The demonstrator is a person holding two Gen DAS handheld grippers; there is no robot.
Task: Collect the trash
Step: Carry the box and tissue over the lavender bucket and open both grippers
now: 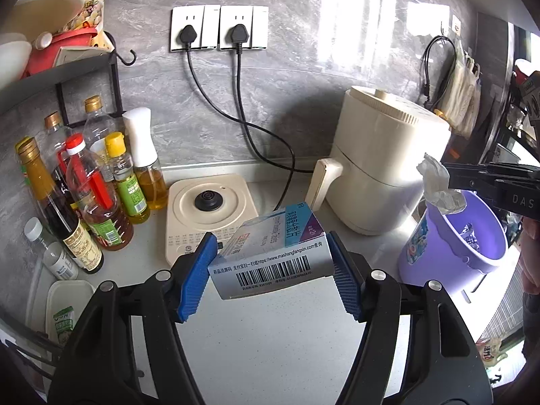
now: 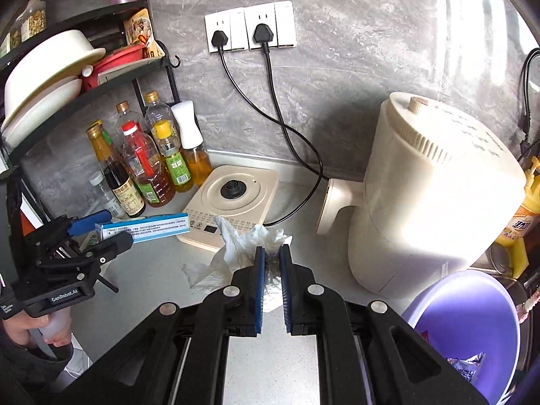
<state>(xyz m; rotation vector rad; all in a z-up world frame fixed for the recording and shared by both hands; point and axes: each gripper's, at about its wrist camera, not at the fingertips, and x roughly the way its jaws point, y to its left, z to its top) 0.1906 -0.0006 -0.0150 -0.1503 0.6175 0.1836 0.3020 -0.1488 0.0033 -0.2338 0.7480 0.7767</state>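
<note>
Trash in both grippers, both off the counter. Left gripper: blue pads part-way closed on a medicine box, barcode face toward the camera, box tilted above the white countertop. Right gripper: jaws nearly closed, pinching a crumpled white tissue; its pinched part is hidden between the pads.

Left view shows the right gripper only as a black arm cut off at the right edge, tissue hanging over the purple bin. Bin already holds wrappers, unreadable. Right view shows just the bin's rim, lower right, clipped by the frame, and the left gripper side-on with the box's long face.

Behind: kettle base, then air fryer, handle facing left. Bottle cluster at far left, labels mostly illegible. Two plugs in wall sockets on grey marble. Yellow bottle beside the fryer appears only in the right view.
</note>
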